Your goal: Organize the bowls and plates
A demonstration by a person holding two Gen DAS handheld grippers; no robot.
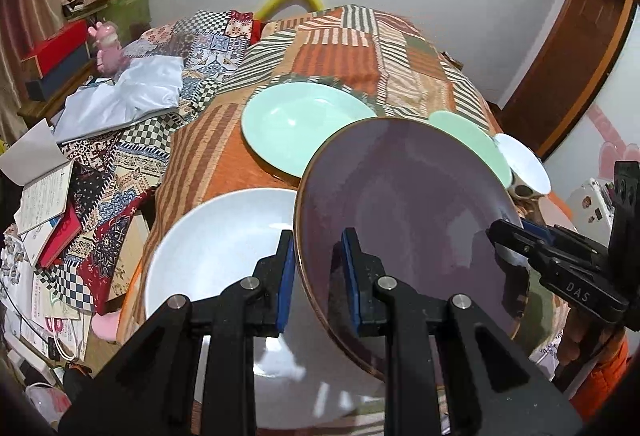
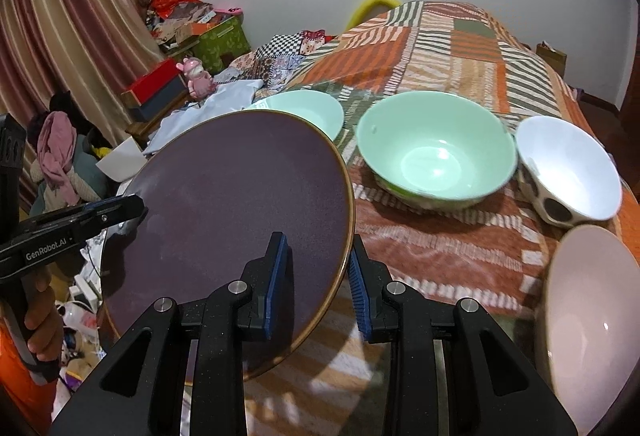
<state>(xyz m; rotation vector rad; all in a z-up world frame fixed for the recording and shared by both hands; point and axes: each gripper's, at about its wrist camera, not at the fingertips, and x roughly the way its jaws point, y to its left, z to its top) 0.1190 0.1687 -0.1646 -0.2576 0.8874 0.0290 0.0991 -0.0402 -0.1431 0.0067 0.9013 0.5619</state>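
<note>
i hold a round, dark purple ceramic plate with a brown rim [image 1: 404,224] tilted above the orange, green and cream striped patchwork bedspread [image 1: 340,47], my left gripper [image 1: 318,276] clamped with its blue pads on the plate's left edge and my right gripper [image 2: 318,284] clamped on its opposite edge. beneath the plate's left side lies a large white plate [image 1: 216,256]; beyond it sits a mint green plate [image 1: 296,123]. to the right stand a mint green bowl [image 2: 436,155], a white bowl with dark spots outside [image 2: 568,171] and a pale pink bowl [image 2: 588,320]. white lettering on my left gripper's side reads "genrobot.ai"; my right gripper's finger shows "das". a pink rabbit figurine [image 2: 198,77] stands beside the bed.
</note>
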